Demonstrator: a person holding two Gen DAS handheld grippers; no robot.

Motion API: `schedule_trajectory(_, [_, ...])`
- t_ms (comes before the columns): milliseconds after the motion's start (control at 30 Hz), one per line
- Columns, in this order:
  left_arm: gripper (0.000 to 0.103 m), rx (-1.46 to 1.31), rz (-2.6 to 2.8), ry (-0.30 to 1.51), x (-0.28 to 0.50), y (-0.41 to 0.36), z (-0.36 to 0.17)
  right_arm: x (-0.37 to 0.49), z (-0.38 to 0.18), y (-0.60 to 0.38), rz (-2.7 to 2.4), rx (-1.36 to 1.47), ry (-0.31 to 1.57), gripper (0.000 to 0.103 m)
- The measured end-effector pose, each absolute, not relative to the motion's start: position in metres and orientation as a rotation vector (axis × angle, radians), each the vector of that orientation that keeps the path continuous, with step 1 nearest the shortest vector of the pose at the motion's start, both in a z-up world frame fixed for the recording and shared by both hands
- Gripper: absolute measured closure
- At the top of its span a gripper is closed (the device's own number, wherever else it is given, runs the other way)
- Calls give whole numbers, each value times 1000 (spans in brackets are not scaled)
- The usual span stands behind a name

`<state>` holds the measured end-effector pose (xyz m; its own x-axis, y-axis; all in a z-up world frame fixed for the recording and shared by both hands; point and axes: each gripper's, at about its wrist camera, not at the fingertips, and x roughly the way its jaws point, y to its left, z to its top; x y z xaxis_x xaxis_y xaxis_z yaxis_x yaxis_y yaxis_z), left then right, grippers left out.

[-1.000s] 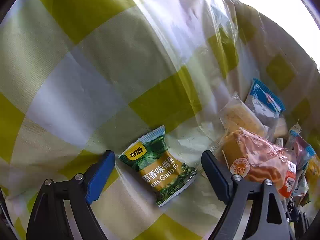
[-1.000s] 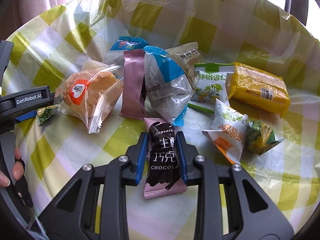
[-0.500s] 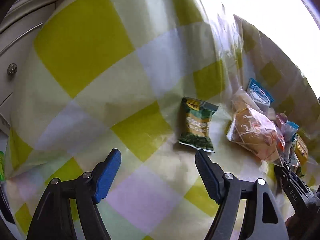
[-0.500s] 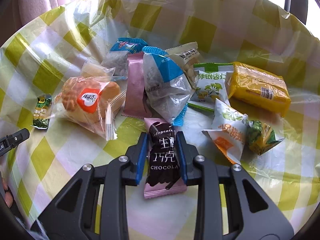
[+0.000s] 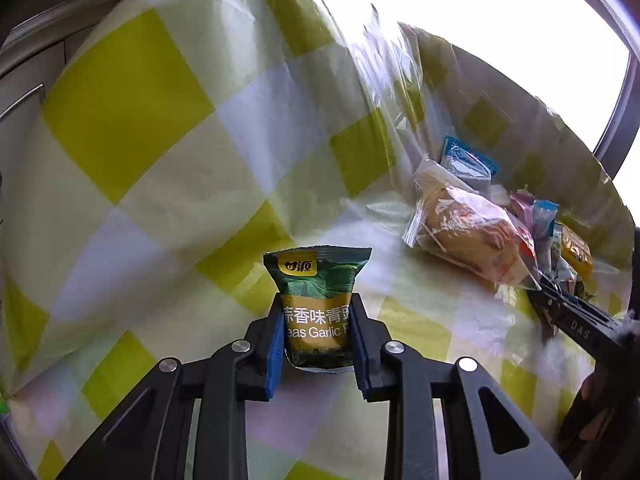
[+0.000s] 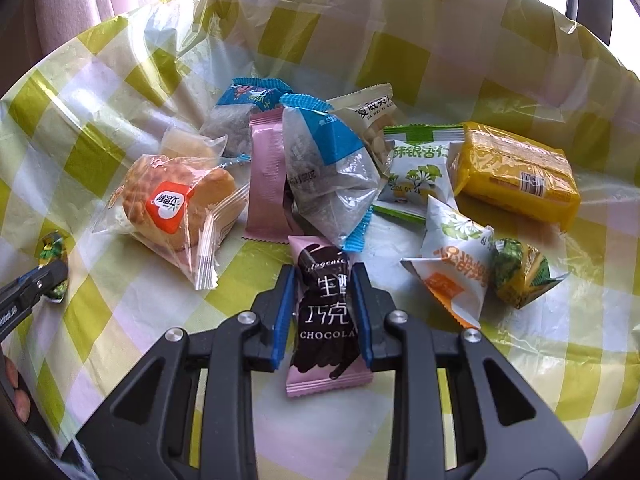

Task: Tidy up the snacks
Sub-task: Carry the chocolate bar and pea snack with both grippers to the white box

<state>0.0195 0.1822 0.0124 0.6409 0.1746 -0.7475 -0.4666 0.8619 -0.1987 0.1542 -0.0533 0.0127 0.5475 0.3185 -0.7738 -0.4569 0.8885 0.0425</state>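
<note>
Left gripper (image 5: 316, 334): closed narrow on one green garlic-pea packet (image 5: 317, 300), its blue pads (image 5: 275, 344) pressing both sides of the pack; the packet stands upright between them, its crimped top edge above the fingertips.
Right gripper (image 6: 322, 312): closed narrow on one pink chocolate bar packet (image 6: 325, 316), gripped across its dark printed middle; the packet's lower end sticks out below the pads, over the cloth.
Surface: one checked tablecloth (image 6: 420, 60) in yellow-green and white, under a clear plastic sheet that rises in folds at the far edge.
Pile, counted from the right wrist view: ten loose snacks lie beyond the right gripper.
Cakes: one round cake in clear wrap with an orange label (image 6: 176, 204) at the left of the pile; one smaller pale cake pack (image 6: 186, 144) just behind it, touching.
Blue-topped clear bags: two, the nearer one (image 6: 328, 172) leaning over the pink packets, the farther one (image 6: 244, 116) behind.
Pink packets: two in all, the one held and one plain pink packet (image 6: 266, 188) lying between the cake and the nearer blue bag.
White nut pack: one (image 6: 372, 116), at the back of the pile.
Green-and-white ginkgo packs: two, one (image 6: 416, 168) beside the yellow block, one (image 6: 456, 256) nearer with orange print.
Yellow block pack: one (image 6: 516, 172), at the right.
Small green-yellow pack: one (image 6: 518, 272), touching the orange-printed pack.
Garlic-pea packet from the right wrist view: at the far left edge (image 6: 52, 256), well apart from the pile, with the left gripper's tip on it.
</note>
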Motion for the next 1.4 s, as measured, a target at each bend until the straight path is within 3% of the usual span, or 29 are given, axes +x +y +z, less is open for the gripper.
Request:
schedule_trajectory(100, [74, -371, 351, 817, 21, 179, 10, 156, 12, -57, 464, -153, 881, 73])
schedule_trajectory(367, [73, -326, 308, 815, -73, 156, 25, 146, 14, -66, 440, -104, 890, 77])
schedule_trajectory(1000, [73, -303, 274, 737, -154, 154, 44, -63, 56, -58, 579, -108, 759, 77])
schedule_trajectory(1400, [73, -203, 227, 673, -188, 119, 73, -157, 104, -109, 569, -188, 630, 77])
